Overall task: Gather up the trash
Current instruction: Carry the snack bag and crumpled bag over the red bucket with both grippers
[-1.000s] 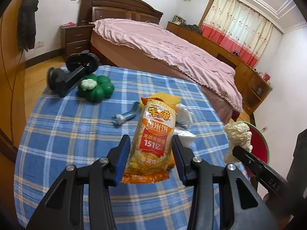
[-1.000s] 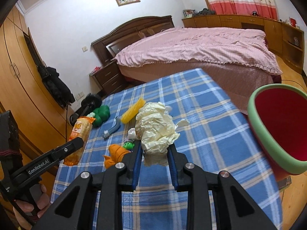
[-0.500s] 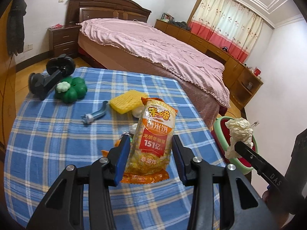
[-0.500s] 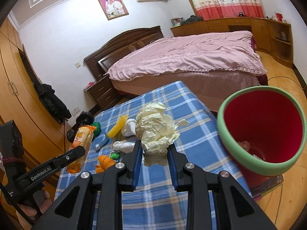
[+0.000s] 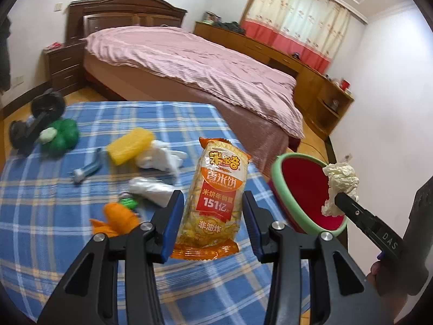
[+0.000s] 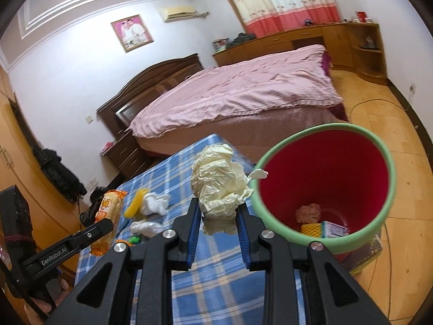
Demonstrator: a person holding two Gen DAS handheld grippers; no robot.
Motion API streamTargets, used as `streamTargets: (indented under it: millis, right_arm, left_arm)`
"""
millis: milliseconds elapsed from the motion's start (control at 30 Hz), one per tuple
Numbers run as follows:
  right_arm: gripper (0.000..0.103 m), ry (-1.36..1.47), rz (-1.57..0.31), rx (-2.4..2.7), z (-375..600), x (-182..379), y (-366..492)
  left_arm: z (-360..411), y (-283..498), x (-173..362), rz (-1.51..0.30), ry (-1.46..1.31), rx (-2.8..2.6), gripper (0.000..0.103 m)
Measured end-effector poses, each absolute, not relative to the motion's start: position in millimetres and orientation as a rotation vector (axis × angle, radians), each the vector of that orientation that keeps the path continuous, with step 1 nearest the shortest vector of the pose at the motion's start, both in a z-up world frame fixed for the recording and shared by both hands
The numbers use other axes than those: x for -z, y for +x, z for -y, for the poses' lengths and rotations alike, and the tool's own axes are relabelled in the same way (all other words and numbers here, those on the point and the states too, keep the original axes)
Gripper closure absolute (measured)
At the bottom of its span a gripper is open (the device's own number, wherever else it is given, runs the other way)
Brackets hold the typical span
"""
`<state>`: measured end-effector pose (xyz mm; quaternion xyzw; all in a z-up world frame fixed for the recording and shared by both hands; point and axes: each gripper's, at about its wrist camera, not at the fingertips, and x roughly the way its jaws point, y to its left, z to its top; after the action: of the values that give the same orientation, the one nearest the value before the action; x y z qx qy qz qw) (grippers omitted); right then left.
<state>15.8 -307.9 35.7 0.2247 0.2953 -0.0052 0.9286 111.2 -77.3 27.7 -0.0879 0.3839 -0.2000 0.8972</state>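
Note:
My left gripper (image 5: 213,216) is shut on an orange and yellow rice-cracker packet (image 5: 216,195), held upright above the blue plaid table (image 5: 48,230). My right gripper (image 6: 219,224) is shut on a crumpled cream paper wad (image 6: 219,181), also seen in the left wrist view as the wad (image 5: 339,181) at the bin's near rim. The red bin with a green rim (image 6: 322,187) stands on the floor just right of the table; some trash lies at its bottom. The bin (image 5: 303,192) sits right of the packet.
On the table lie a yellow sponge (image 5: 130,146), white crumpled tissues (image 5: 159,157), a clear wrapper (image 5: 151,189), an orange scrap (image 5: 119,216), a small grey-blue tool (image 5: 86,168), a green toy (image 5: 59,135) and a black device (image 5: 35,119). A pink bed (image 5: 189,62) stands beyond.
Both grippers have swung rightward with their loads. The bin has come into fuller view, and the paper wad now hangs beside its rim.

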Motion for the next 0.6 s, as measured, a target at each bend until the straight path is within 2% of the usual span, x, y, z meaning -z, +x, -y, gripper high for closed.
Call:
streamTargets:
  millis: [600]
  right_arm:
    - [0.075,0.527,-0.638,0.198,385.7,-4.4,-2.2]
  left_arm:
    - [191.4,126.4,-14.2,-0.815,-0.085,0.62,0.059]
